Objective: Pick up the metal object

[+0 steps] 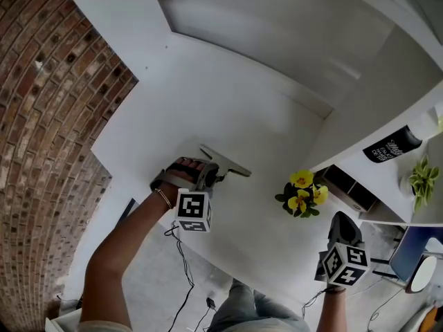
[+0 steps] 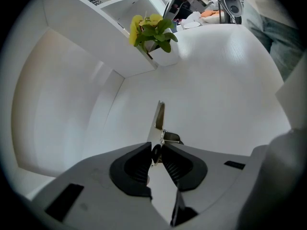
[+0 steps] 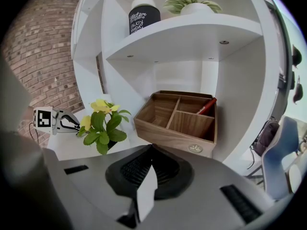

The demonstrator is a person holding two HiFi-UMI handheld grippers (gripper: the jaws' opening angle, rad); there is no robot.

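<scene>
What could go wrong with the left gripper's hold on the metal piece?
1. The left gripper pinches the metal object with just its jaw tips. The long strip sticks out ahead, so it may pivot or slip.
2. A swinging strip could hit the yellow flower plant ahead.

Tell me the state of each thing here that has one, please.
Left hand-held gripper: shut on the metal object.
Metal object: clamped between the jaws.
Right hand-held gripper: shut, empty.
Wooden box: open on top, red pen inside.
Flower pot: upright.
Black jar: upright, lid on.
</scene>
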